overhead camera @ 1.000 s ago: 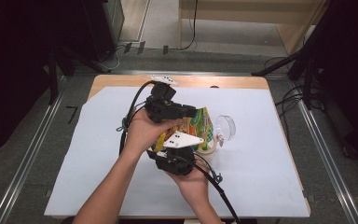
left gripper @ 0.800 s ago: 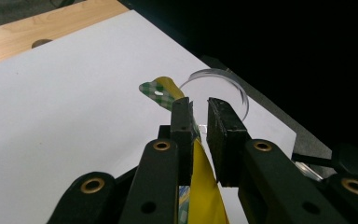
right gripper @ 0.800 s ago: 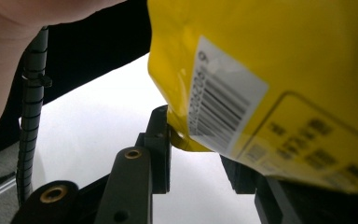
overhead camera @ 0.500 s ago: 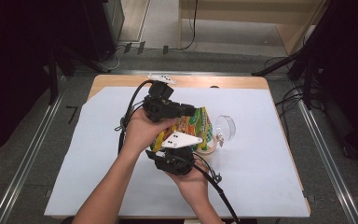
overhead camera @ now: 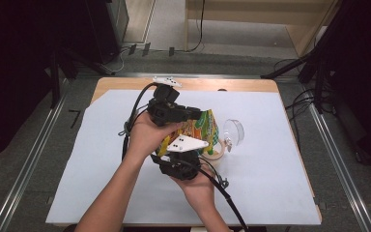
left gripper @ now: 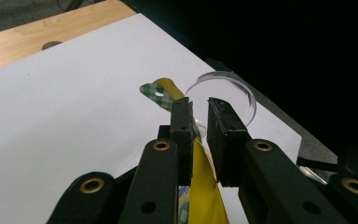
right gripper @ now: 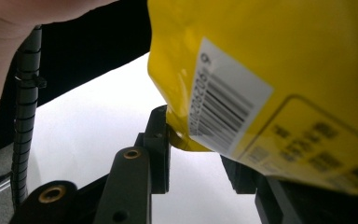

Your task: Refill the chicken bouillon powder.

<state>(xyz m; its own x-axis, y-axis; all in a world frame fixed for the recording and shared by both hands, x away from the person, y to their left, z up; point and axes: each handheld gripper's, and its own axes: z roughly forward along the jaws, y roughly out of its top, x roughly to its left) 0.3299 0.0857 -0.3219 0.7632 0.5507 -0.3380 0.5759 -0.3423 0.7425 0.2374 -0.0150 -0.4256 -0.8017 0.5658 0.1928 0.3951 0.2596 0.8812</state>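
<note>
You hold a yellow snack bag (overhead camera: 204, 129) above the white sheet (overhead camera: 101, 159), beside a clear glass (overhead camera: 234, 132). Your left gripper (left gripper: 199, 122) pinches its top edge; your right gripper (right gripper: 196, 149) clamps a lower corner. It looks light, crinkly and slippery, so grip the sealed seams.

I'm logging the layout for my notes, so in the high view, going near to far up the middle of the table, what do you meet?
Right gripper → yellow snack bag → left gripper → bare wooden table edge. The tape roll and clear lid sit off to the right.
</note>
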